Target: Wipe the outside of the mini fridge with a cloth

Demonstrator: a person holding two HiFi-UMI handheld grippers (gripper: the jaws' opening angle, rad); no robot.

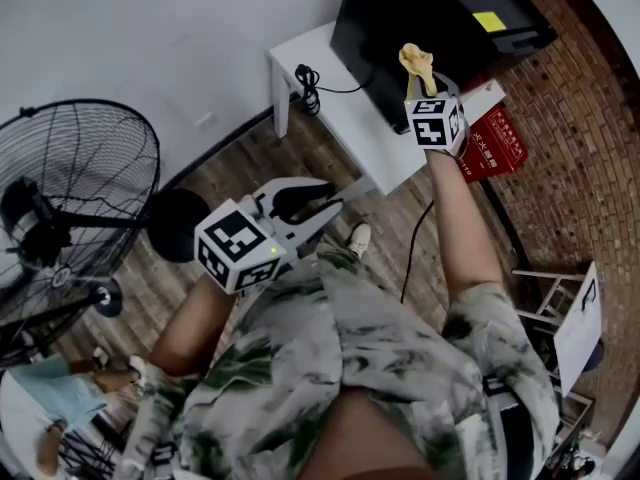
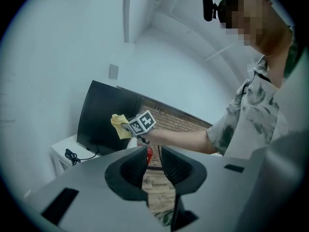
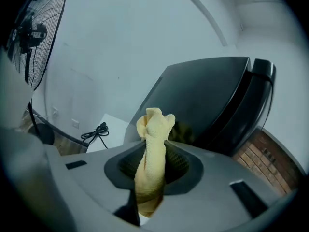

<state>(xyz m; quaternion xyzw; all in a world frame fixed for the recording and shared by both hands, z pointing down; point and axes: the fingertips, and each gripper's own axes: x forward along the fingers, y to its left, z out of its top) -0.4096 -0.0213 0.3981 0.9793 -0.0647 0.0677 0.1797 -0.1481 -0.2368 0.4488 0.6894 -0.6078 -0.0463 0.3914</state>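
Note:
The black mini fridge (image 1: 400,28) stands on a low white table (image 1: 350,118) against the wall. My right gripper (image 1: 424,86) is shut on a bunched yellow cloth (image 1: 418,63), raised in front of the fridge's glossy side. In the right gripper view the cloth (image 3: 152,149) sticks up between the jaws, close to the fridge (image 3: 203,95); I cannot tell whether they touch. My left gripper (image 1: 335,195) hangs over the wooden floor, well short of the table, open with nothing between its jaws. The left gripper view shows the fridge (image 2: 104,117) and cloth (image 2: 119,125) ahead.
A coiled black cable (image 1: 308,86) lies on the table beside the fridge. A large black floor fan (image 1: 70,208) stands at the left. A red box (image 1: 492,143) sits by the brick wall, and a white rack (image 1: 575,318) stands at the right. Another person (image 1: 60,388) is at the lower left.

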